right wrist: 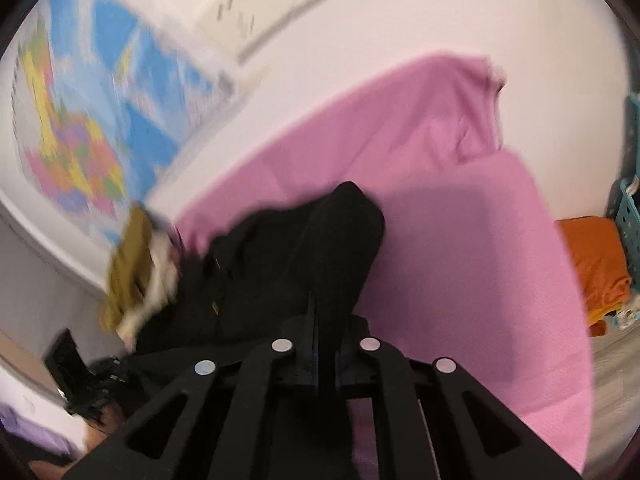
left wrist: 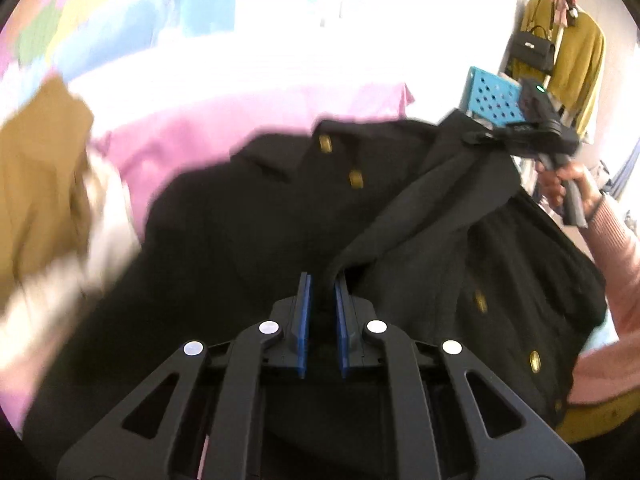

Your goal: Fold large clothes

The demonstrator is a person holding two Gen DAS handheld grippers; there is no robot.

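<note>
A large black coat (left wrist: 248, 224) with gold buttons hangs lifted over a pink-covered surface (left wrist: 224, 128). My left gripper (left wrist: 322, 280) is shut on a fold of the black coat between its blue pads (left wrist: 305, 304). My right gripper (left wrist: 476, 136) shows at the upper right of the left wrist view, shut on another part of the coat and held up by a hand in a pink sleeve. In the right wrist view my right gripper (right wrist: 326, 304) pinches black coat cloth (right wrist: 320, 240) above the pink cover (right wrist: 460, 240). The left gripper (right wrist: 86, 380) shows at the lower left there.
A tan and white garment (left wrist: 40, 184) lies at the left, also in the right wrist view (right wrist: 132, 276). A rack with a mustard top and black handbag (left wrist: 536, 50) stands at the right. An orange folded cloth (right wrist: 596, 272) and teal basket (right wrist: 632, 216) sit right. A coloured map (right wrist: 92, 120) hangs on the wall.
</note>
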